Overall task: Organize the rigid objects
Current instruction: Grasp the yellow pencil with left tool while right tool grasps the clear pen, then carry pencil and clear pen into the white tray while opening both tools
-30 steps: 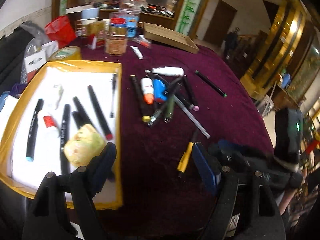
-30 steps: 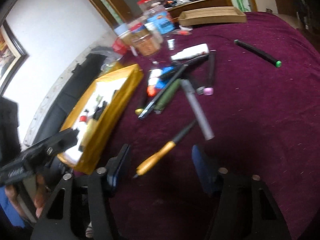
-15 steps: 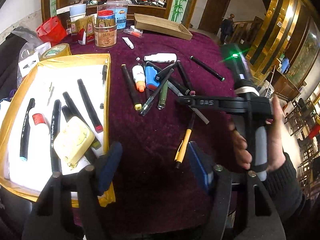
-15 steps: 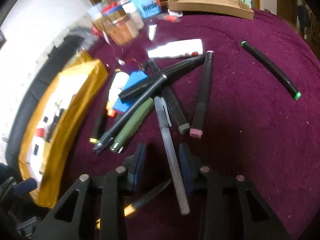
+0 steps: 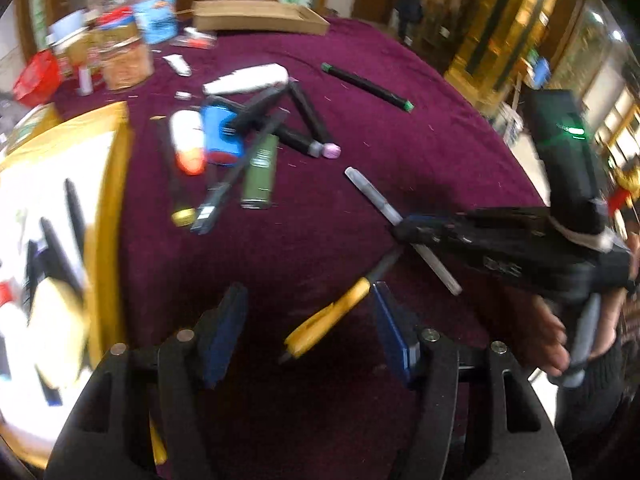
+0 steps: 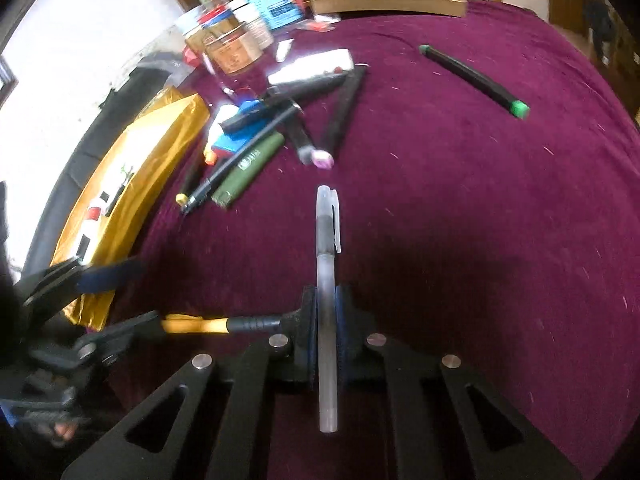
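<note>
Over the maroon velvet tabletop (image 6: 460,200), I'm keeping my right gripper (image 6: 327,334) clamped mid-barrel on the translucent grey capped pen (image 6: 326,280), lifting it level toward the gold-rimmed tray (image 5: 108,208). My left gripper (image 5: 308,332) is straddling the yellow-handled black-tipped pen (image 5: 328,316), pads apart; centre before squeezing.

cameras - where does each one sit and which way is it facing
Left wrist: on the left gripper, looking down along open fingers at the yellow pen; the right gripper and a hand show.
Right wrist: on the right gripper, looking down the grey pen clamped in its fingers; the left gripper shows.
Shared: both pens, the pen pile, the green-capped marker, the maroon cloth.
</note>
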### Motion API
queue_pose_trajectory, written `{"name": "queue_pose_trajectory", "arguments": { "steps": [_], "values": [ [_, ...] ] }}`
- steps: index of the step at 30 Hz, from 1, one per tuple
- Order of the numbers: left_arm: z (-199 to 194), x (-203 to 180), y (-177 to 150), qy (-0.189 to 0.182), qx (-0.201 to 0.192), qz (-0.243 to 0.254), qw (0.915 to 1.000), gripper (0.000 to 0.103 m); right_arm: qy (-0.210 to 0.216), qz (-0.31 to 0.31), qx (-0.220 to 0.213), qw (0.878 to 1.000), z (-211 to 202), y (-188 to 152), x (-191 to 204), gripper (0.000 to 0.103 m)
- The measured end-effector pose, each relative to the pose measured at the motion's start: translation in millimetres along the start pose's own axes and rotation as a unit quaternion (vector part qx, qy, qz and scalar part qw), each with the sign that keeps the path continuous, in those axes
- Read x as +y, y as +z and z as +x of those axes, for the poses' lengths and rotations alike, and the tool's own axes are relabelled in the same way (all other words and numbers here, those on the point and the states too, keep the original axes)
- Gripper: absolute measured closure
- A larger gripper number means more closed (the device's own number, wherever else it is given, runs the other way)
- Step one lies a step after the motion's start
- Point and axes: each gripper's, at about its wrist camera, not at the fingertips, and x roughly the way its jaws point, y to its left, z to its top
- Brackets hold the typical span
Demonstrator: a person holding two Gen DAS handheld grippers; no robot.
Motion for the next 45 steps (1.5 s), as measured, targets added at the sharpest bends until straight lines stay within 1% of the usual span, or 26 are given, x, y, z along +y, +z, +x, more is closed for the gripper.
{"name": "queue_pose_trajectory", "arguments": {
  "steps": [3, 6, 7, 8, 9, 10, 13, 17, 20, 24, 25, 27, 28, 29, 31, 32, 35, 38, 41, 42, 44, 45],
  "values": [
    [13.2, -19.6, 1.1, 0.006, 0.014, 0.044, 0.9989, 0.042, -0.037, 0.010, -0.011, 0.999, -11.1, -12.3, -3.3, 0.095],
    [17.3, -32.4, -1.9, -0.008, 0.023, 0.067, 0.9974, 0.042, -0.058, 0.025, -0.024, 0.998, -19.0, -19.7, -10.2, 0.095],
    [19.4, -34.9, -3.6, -0.007, 0.027, 0.074, 0.9968, 0.044, -0.061, 0.031, -0.029, 0.997, -20.8, -21.6, -13.3, 0.095],
    [22.4, -36.2, -5.9, -0.005, 0.034, 0.079, 0.9963, 0.058, -0.057, 0.036, -0.032, 0.997, -21.7, -22.5, -15.7, 0.095],
    [26.1, -36.9, -7.8, -0.001, 0.043, 0.082, 0.9957, 0.067, -0.053, 0.041, -0.035, 0.997, -21.6, -22.2, -18.1, 0.095],
    [26.3, -36.6, -9.5, 0.009, 0.038, 0.087, 0.9955, 0.074, -0.051, 0.046, -0.039, 0.997, -22.2, -22.8, -19.3, 0.095],
    [24.3, -30.1, -9.4, 0.012, 0.041, 0.078, 0.9960, 0.085, -0.054, 0.050, -0.050, 0.996, -19.6, -22.6, -16.2, 0.095],
    [21.0, -22.8, -11.8, 0.004, 0.038, 0.071, 0.9968, 0.085, -0.066, 0.052, -0.060, 0.995, -17.7, -23.9, -11.5, 0.094],
    [23.3, -29.4, -11.0, 0.022, 0.034, 0.095, 0.9947, 0.084, -0.076, 0.049, -0.071, 0.993, -16.0, -25.5, -7.6, 0.094],
    [27.0, -26.9, -5.4, 0.016, 0.032, 0.081, 0.9961, 0.084, -0.083, 0.064, -0.080, 0.991, -15.3, -26.9, -6.9, 0.094],
    [26.8, -23.9, -5.2, 0.011, 0.026, 0.072, 0.9970, 0.087, -0.083, 0.067, -0.081, 0.991, -14.8, -27.0, -6.8, 0.094],
    [27.3, -21.2, -6.0, 0.017, 0.014, 0.066, 0.9976, 0.093, -0.081, 0.070, -0.082, 0.991, -15.3, -27.2, -7.5, 0.094],
    [26.7, -19.9, -6.8, 0.016, 0.009, 0.062, 0.9979, 0.097, -0.076, 0.072, -0.083, 0.991, -15.5, -27.1, -8.7, 0.095],
    [25.3, -15.8, -7.8, 0.014, 0.004, 0.047, 0.9988, 0.097, -0.066, 0.079, -0.084, 0.991, -16.6, -27.7, -10.3, 0.095],
    [20.8, -7.2, -8.2, -0.003, -0.002, 0.017, 0.9999, 0.097, -0.020, 0.096, -0.090, 0.991, -21.2, -29.0, -12.0, 0.095],
    [13.2, -1.0, -8.4, -0.013, -0.014, -0.003, 0.9998, 0.097, -0.008, 0.098, -0.095, 0.991, -24.4, -28.8, -9.7, 0.095],
    [-12.7, 13.3, -7.4, -0.041, -0.047, -0.040, 0.9973, 0.097, 0.006, 0.073, -0.119, 0.990, -35.8, -26.1, 11.2, 0.095],
    [-45.8, 33.0, -8.0, -0.066, -0.076, -0.082, 0.9916, 0.097, 0.049, 0.054, -0.127, 0.989, -40.4, -18.9, 36.5, 0.095],
    [-82.7, 57.0, -11.5, -0.063, -0.110, -0.118, 0.9849, 0.097, 0.086, 0.032, -0.122, 0.988, -37.1, -10.5, 67.3, 0.095],
    [-98.8, 70.2, -14.4, -0.060, -0.127, -0.133, 0.9811, 0.097, 0.098, 0.024, -0.120, 0.988, -35.2, -7.6, 77.2, 0.095],
    [-117.7, 88.8, -19.6, -0.047, -0.144, -0.157, 0.9759, 0.097, 0.122, 0.005, -0.113, 0.986, -28.9, 0.8, 101.2, 0.095],
    [-130.5, 106.0, -23.9, -0.036, -0.157, -0.176, 0.9711, 0.097, 0.131, -0.005, -0.108, 0.986, -25.3, 4.7, 111.3, 0.095]
  ]
}}
